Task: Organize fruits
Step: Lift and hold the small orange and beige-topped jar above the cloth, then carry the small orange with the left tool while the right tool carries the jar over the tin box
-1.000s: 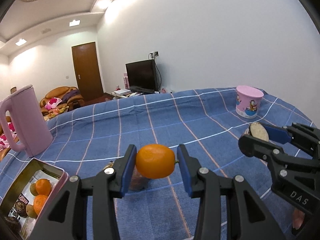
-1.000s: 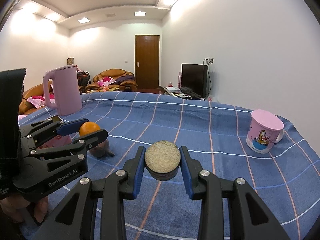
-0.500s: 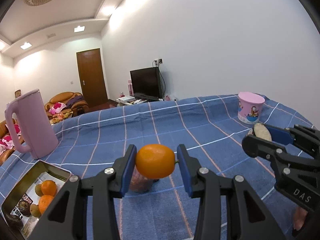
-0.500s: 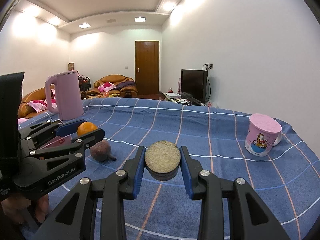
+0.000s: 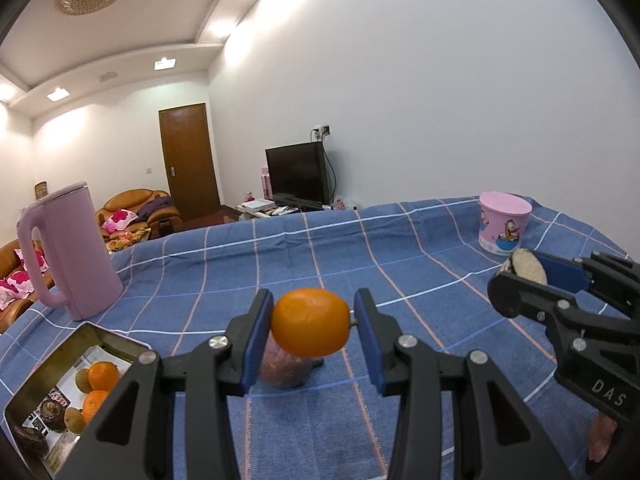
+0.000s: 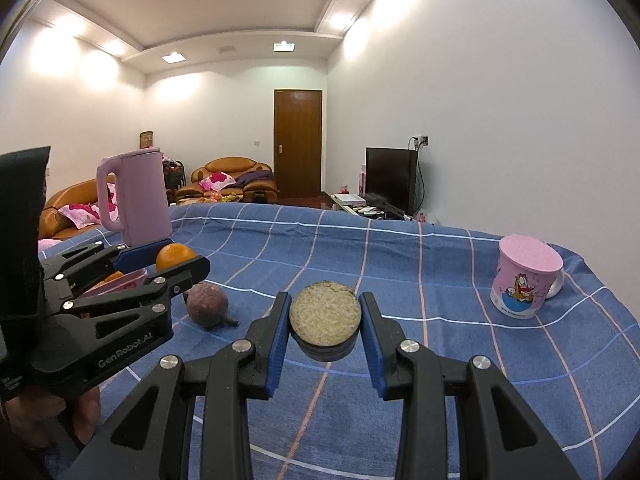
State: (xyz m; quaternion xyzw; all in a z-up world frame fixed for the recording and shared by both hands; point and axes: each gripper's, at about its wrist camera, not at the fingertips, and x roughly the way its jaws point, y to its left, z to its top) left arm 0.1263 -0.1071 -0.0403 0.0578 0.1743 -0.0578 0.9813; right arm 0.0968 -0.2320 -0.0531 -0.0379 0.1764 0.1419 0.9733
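Both tools tipped up slightly; left tool [image 5: 313, 322] clamps orange [image 5: 310, 322], long axis crosswise, stem rightward.

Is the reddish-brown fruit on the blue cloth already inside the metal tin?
No, the reddish-brown fruit lies on the blue cloth, outside the metal tin.

Right gripper [image 6: 325, 320] clamps a round, flat disc [image 6: 325, 313] with a grainy tan face, held above the blue checked cloth [image 6: 420, 360]. At left, left gripper [image 6: 176, 265] holds an orange [image 6: 173, 255]. Dark reddish fruit [image 6: 207, 305] lies on cloth beside it. Pink kettle [image 6: 136, 196] behind; pink cartoon mug [image 6: 524, 276] far right.
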